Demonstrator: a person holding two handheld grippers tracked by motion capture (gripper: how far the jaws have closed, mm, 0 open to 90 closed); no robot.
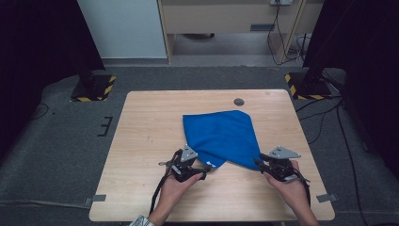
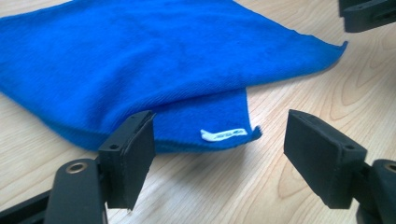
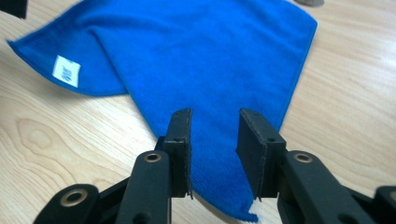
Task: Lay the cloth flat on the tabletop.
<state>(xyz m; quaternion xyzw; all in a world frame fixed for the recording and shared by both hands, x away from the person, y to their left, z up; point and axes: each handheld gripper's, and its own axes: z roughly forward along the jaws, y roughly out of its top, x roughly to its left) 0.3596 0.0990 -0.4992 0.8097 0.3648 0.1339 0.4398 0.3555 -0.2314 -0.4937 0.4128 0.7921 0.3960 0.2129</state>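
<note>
I have the blue cloth lying on the wooden worktop, folded over itself, a little right of centre and spreading from the middle toward the near edge. Its two near corners point at my claws.

My left claw sits low at the cloth's near left corner. In the left gripper view its jaws stand wide apart with nothing pressed between them: the corner with the small white label lies flat on the wood in the gap. One jaw is just at the cloth's near edge, the other well clear over bare wood.

My right claw is at the near right corner. In the right gripper view the jaws straddle that pointed corner, the blue fabric running between them and toward the camera, but I see a gap on either side, so the pads are not squeezing it. The jaws are parted, narrower than the left pair.

Far across the worktop, a small round grommet sits beyond the cloth.
</note>
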